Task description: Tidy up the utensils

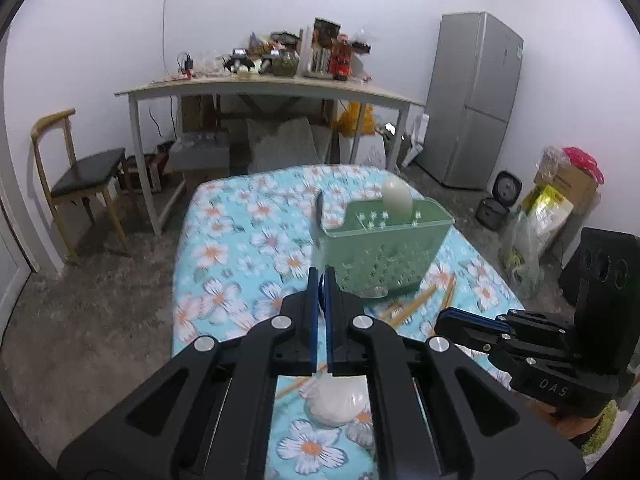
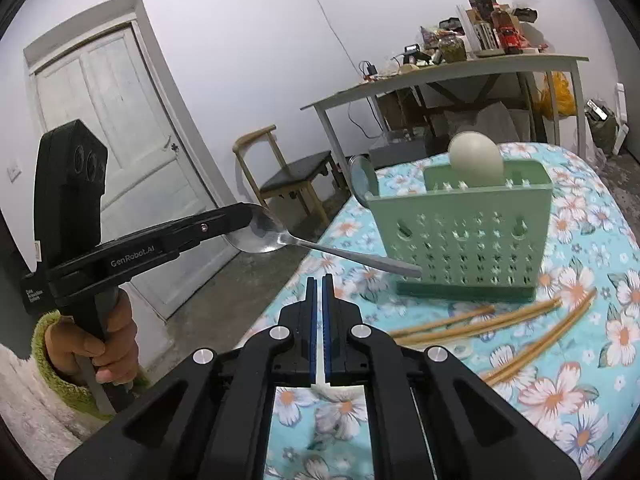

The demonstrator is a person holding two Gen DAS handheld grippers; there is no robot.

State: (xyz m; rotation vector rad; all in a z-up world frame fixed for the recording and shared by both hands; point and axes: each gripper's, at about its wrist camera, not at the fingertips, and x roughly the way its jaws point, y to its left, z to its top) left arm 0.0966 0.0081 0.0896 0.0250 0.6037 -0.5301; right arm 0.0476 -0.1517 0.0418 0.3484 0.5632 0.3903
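Clamping a metal spoon point(image 1: 319, 210), the left hand-held gripper point(image 1: 322, 276) fills the bottom of its own view, jaws pressed together. The spoon shows only as a dark, blurred strip reaching toward the near-left corner of a green perforated utensil caddy point(image 1: 384, 256). A pale rounded ladle head point(image 1: 396, 198) stands in the caddy's far compartment. The right hand-held gripper point(image 1: 444, 316) hovers at the counter's right edge, its pads together. The counter point(image 1: 224, 264) wears a floral cloth that is probably soft and could ruck under dragging. Beyond it are a cluttered table, a chair and a fridge.

From the right wrist, the left hand-held gripper point(image 2: 248, 216) pinches the spoon point(image 2: 320, 246) at its bowl, the handle pointing at the caddy point(image 2: 464, 240). The steel is likely stiff, light and slick, so a grip nearer the neck would twist less. The right hand-held gripper point(image 2: 319, 280) is closed on a thin white sliver that cannot be identified. Wooden chopsticks point(image 2: 480, 326) lie loose before the caddy, light and apt to roll. A second spoon point(image 2: 362, 182) leans in the caddy's left end.
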